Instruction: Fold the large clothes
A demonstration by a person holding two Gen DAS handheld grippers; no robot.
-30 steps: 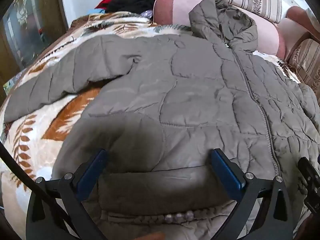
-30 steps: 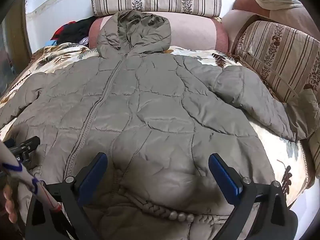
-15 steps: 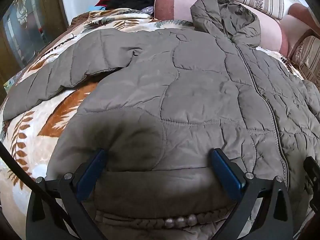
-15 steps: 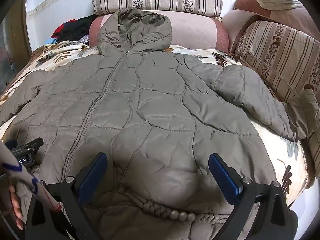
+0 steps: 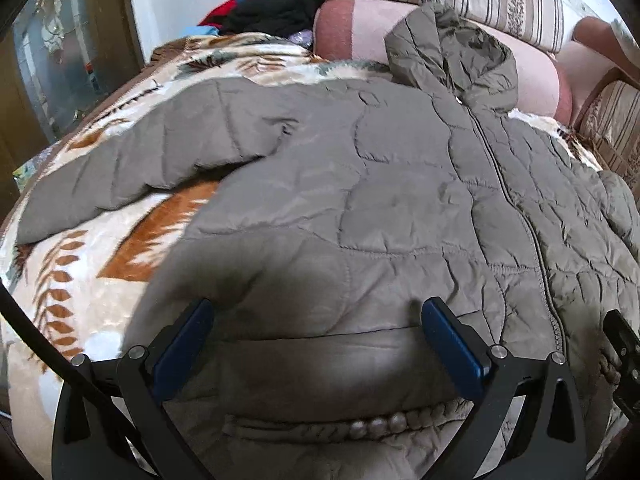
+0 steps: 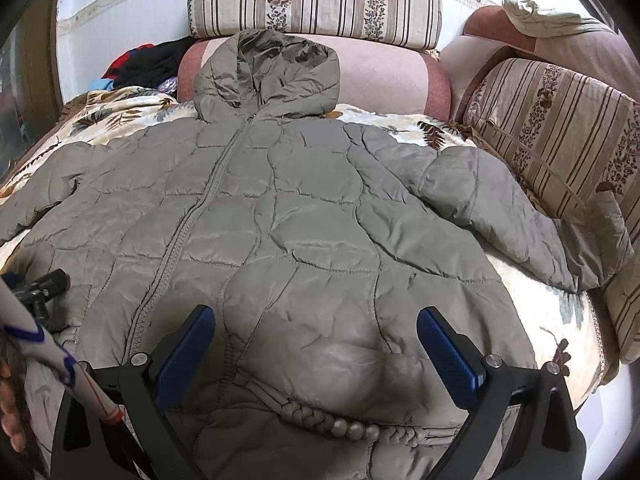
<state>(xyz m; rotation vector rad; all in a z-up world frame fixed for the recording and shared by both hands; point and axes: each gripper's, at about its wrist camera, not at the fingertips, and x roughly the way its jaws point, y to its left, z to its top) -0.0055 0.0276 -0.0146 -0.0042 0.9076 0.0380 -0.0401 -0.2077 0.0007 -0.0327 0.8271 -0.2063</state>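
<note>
The jacket (image 6: 304,216) lies spread flat, zip up, on the patterned blanket (image 5: 80,280), hood toward the striped cushion (image 6: 316,0). Both the left tongs (image 5: 316,332) and right tongs (image 6: 316,332) hover apart above the jacket's hem, holding nothing. It looks puffy, light and slippery; the hem corners or sleeve cuffs seem the surest grips. No containers show.

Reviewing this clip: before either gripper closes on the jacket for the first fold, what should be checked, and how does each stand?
1. Jacket lies flat, front up: ok.
2. Zipper closed: ok.
3. Both sleeves spread out: ok; the right sleeve ends against the striped cushion.
4. Left gripper open above the hem: ok.
5. Right gripper open above the hem: ok.
6. Fabric between the fingers: cannot tell.
</note>
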